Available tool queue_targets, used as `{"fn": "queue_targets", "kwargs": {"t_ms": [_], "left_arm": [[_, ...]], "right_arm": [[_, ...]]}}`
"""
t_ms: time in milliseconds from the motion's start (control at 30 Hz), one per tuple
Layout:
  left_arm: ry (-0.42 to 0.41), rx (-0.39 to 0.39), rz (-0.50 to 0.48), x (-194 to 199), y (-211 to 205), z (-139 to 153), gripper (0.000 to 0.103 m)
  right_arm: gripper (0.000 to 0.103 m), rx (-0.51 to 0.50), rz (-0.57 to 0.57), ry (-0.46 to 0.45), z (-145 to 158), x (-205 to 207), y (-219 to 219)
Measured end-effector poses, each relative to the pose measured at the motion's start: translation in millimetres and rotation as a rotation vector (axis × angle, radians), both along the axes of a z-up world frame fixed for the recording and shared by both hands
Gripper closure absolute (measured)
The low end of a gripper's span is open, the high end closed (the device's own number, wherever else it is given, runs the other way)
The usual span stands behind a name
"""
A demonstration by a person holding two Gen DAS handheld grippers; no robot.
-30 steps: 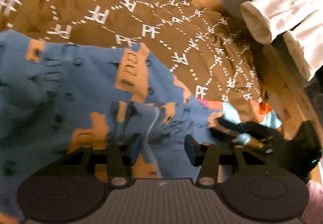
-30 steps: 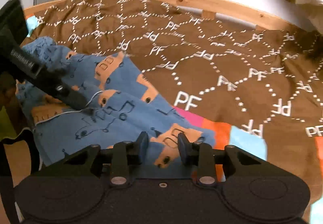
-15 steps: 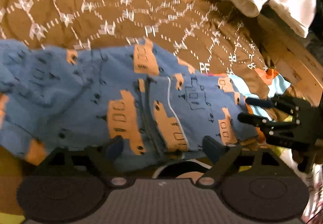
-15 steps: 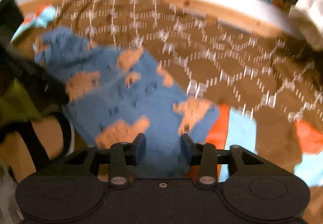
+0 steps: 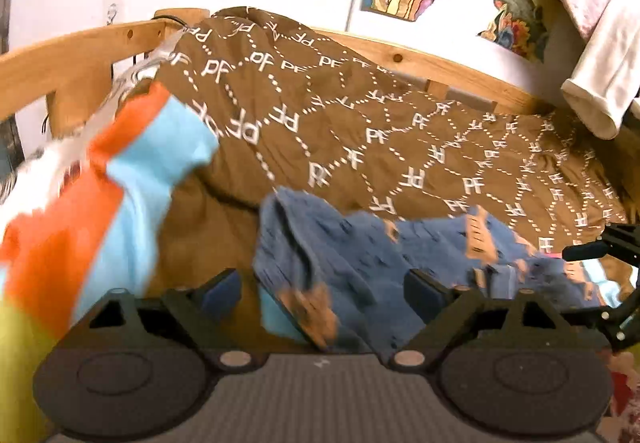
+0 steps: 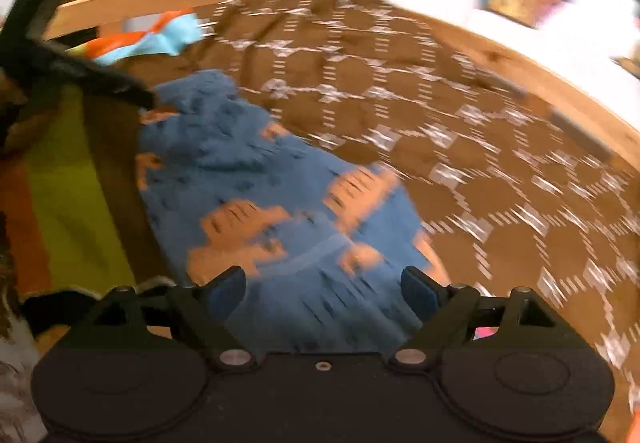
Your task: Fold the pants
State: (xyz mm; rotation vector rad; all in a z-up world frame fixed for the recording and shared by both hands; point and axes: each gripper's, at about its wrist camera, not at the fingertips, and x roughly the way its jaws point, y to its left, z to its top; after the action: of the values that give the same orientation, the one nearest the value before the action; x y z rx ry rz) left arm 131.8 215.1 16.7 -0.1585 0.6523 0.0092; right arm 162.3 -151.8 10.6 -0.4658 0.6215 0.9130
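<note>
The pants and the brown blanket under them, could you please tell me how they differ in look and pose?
The pants are blue with orange vehicle shapes; the blanket is brown with white dotted hexagons and PF letters. The pants lie bunched and rumpled in a small heap; the blanket spreads wide across the bed. Both are soft cloth.

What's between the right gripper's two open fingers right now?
In the right wrist view, the blue pants with orange vehicle print lie across the gap of the right gripper, spread on the brown patterned bedspread. Fingers stand wide apart, gripping nothing.
</note>
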Motion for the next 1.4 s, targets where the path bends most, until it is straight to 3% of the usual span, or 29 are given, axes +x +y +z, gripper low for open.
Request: {"fn": "queue_targets", "kwargs": {"t_ms": [133, 367, 533, 600, 633, 700, 800, 967, 1033, 1100, 1167, 1333, 1400], "left_arm": [[0.049, 0.087, -0.033, 26, -1, 0, 0.018], [0.039, -0.036, -0.100, 19, 15, 0, 0.017], [0.060, 0.007, -0.171, 11, 16, -1, 0.017], [0.066, 0.015, -0.179, 10, 16, -2, 0.017], [0.068, 0.018, -0.179, 10, 16, -2, 0.017], [0.071, 0.027, -0.180, 11, 15, -2, 0.017], [0.081, 0.046, -0.168, 14, 13, -2, 0.019], [0.096, 0.069, -0.102, 21, 6, -5, 0.024], [0.099, 0.099, -0.069, 25, 2, -8, 0.033], [0.113, 0.126, -0.025, 28, 1, -10, 0.055], [0.120, 0.097, 0.000, 28, 8, -8, 0.064], [0.128, -0.018, 0.056, 25, 23, -6, 0.072], [0.134, -0.030, 0.072, 27, 23, -7, 0.072]], "right_arm": [[0.017, -0.010, 0.081, 0.030, 7, 12, 45], [0.026, 0.044, 0.288, -0.098, 13, 51, 123], [0.041, 0.031, 0.488, -0.151, 3, 66, 162], [0.045, 0.020, 0.546, -0.123, -2, 71, 176], [0.049, 0.010, 0.562, -0.111, -5, 73, 183], [0.090, -0.022, 0.570, -0.107, -13, 73, 194], [0.098, 0.012, 0.533, -0.074, -16, 82, 194], [0.098, 0.095, 0.421, -0.010, -17, 99, 186], [0.097, 0.096, 0.408, -0.013, -21, 98, 186], [0.092, 0.102, 0.384, 0.000, -23, 99, 184], [0.081, 0.104, 0.375, -0.011, -21, 97, 181], [0.080, 0.183, 0.390, -0.017, -1, 87, 175], [0.080, 0.148, 0.400, -0.050, -4, 82, 190]]}}
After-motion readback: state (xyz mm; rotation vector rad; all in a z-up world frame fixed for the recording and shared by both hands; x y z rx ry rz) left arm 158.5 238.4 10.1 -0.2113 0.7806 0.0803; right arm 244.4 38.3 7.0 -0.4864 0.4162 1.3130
